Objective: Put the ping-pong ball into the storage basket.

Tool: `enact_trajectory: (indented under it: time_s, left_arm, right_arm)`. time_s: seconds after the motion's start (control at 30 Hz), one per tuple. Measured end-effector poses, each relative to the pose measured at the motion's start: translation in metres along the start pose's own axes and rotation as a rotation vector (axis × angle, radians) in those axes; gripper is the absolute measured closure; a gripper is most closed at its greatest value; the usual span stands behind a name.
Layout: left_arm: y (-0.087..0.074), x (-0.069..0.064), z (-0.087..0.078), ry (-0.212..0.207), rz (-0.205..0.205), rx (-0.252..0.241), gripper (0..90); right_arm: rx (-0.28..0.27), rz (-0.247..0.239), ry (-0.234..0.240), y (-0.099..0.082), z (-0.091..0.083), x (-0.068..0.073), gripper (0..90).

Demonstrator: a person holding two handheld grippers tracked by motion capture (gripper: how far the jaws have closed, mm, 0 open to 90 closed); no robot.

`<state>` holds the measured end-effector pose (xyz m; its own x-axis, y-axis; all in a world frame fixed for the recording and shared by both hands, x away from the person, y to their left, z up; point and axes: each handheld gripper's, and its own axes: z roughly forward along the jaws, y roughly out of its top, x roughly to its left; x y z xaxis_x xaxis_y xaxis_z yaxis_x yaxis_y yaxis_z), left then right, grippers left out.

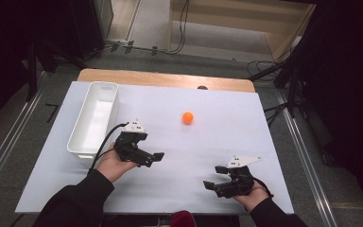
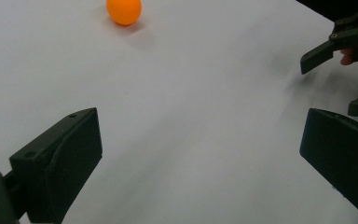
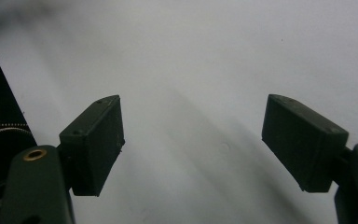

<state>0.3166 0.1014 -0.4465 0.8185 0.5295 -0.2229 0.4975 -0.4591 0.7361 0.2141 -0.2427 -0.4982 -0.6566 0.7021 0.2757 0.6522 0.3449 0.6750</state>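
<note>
An orange ball (image 1: 187,117) lies alone on the white table top (image 1: 208,142), past the middle. My left gripper (image 1: 154,159) hovers near the front left, jaws pointing right and wide open with nothing between them. In the left gripper view the ball (image 2: 124,11) sits far ahead at the upper left, well beyond the left gripper (image 2: 200,140). My right gripper (image 1: 214,177) is at the front right, jaws pointing left, also open and empty. It appears in the left gripper view as the right gripper (image 2: 335,81). Bare table lies under the right gripper (image 3: 193,135).
A long white bin (image 1: 104,84), empty as far as I can see, stands along the left side of the table. A wooden strip (image 1: 165,78) runs behind the white top. Cables lie on the floor beyond. Dark clothing with a zip (image 3: 0,126) shows at the near edge.
</note>
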Motion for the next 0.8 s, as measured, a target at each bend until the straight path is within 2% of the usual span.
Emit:
enact_trajectory:
  time_s: [0.43,0.67,0.8]
  left_arm:
    - [0.01,0.001,0.01,-0.008,0.013,-0.021,0.0]
    - [0.015,-0.001,0.019,-0.008,0.036,-0.009,0.0]
    - [0.018,0.002,0.027,-0.012,0.031,-0.009,0.0]
  right_arm:
    - [-0.003,0.018,-0.001,0.0,0.0,-0.002,19.5]
    - [-0.002,0.0,-0.002,0.0,0.001,-0.002,19.5]
    - [0.003,0.0,0.003,0.001,0.002,0.0,19.5]
